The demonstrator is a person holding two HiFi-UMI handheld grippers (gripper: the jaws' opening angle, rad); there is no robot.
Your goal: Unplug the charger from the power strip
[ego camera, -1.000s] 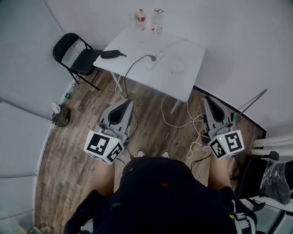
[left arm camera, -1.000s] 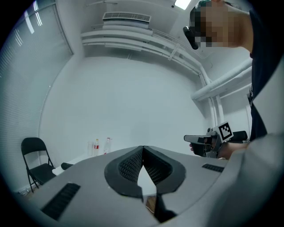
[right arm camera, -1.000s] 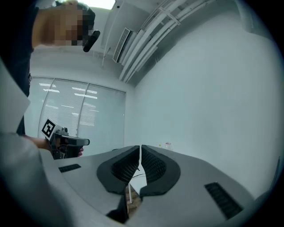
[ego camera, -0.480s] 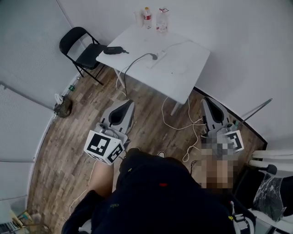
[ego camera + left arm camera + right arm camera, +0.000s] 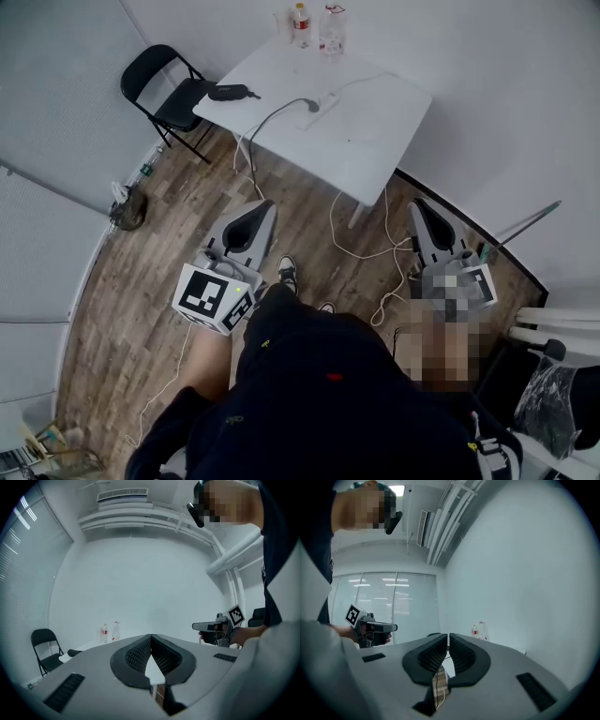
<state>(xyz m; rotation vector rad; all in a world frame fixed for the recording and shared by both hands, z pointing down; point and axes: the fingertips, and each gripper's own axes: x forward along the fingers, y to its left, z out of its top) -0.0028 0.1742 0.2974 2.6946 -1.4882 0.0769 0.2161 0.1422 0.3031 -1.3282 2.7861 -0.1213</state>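
Note:
On the white table (image 5: 366, 141), far ahead of me, lies a white power strip (image 5: 322, 99). A dark charger plug (image 5: 305, 104) sits in its near end, and its dark cable (image 5: 265, 129) runs off the table's front-left edge. Both grippers are held level over the wooden floor, well short of the table. My left gripper (image 5: 255, 214) has its jaws shut with nothing between them; the same gripper (image 5: 151, 637) shows its tips touching. The right gripper (image 5: 419, 208) is also shut and empty, its pads (image 5: 440, 649) meeting at the tip.
A black folding chair (image 5: 164, 89) stands left of the table. Two bottles (image 5: 314, 21) are at the table's far edge and a black object (image 5: 230, 92) lies at its left edge. White cables (image 5: 375, 253) trail over the floor. A white wall is close on the right.
The person has stepped toward the table; a shoe now shows between the grippers. Both grippers have come slightly forward and lower, still shut.

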